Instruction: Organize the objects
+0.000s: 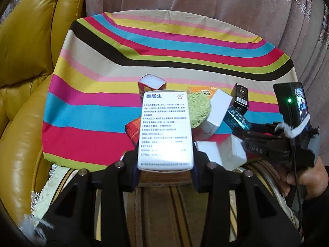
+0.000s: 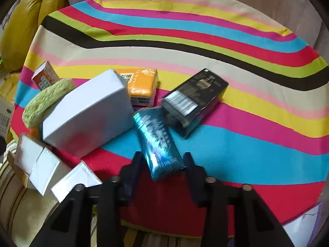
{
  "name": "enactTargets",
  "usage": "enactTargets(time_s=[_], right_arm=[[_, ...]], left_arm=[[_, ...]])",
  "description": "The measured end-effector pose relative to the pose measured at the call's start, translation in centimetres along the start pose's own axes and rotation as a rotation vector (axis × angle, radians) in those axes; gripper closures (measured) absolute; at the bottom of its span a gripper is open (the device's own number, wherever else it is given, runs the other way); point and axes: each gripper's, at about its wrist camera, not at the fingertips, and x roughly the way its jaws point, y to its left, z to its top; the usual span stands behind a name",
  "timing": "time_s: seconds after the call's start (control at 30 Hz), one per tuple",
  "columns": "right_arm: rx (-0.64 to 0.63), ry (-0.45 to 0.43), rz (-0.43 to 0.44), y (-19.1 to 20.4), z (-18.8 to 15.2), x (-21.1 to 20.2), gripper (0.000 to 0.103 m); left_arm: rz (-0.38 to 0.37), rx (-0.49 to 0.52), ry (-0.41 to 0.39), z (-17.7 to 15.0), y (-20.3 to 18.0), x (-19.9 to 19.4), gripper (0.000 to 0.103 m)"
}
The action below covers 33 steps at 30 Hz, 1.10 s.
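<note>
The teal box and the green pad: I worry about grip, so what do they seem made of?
The teal box looks like cardboard with a glossy metallic foil finish: bright glints run across its faces. The green pad looks like a coarse sponge or fibre scourer: matte, with a rough pitted surface.

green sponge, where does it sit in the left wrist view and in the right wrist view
Left wrist view: the green sponge shows just right of centre, behind the white medicine box held in the left gripper.
Right wrist view: it lies at the far left, tilted against the large white box.
Shared landmark: the orange packet, just beyond the sponge in both views.
</note>
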Motion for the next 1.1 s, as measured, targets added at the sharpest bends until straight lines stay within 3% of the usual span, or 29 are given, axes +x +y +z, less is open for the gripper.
enactTargets(time_s=[0.3,0.8,1.1], right_arm=[[0.161,-0.070,-0.141,-1.8,-3.3,-5.1,0.066],[0.331,-0.083,-0.249,-8.5,-8.2,-10.0,0.066],[0.398,-0.074,-0.301,-11.6,-10.2,-11.0,0.066]], left_arm=[[-0.047,0.065,-0.010,-0.3,-3.6,-0.5,0.060],[-0.145,0.211,0.004,-0.8,-11.7,-0.7,0.060],[-0.252,0.296,0.041,-1.5,-16.5,-0.4,0.060]])
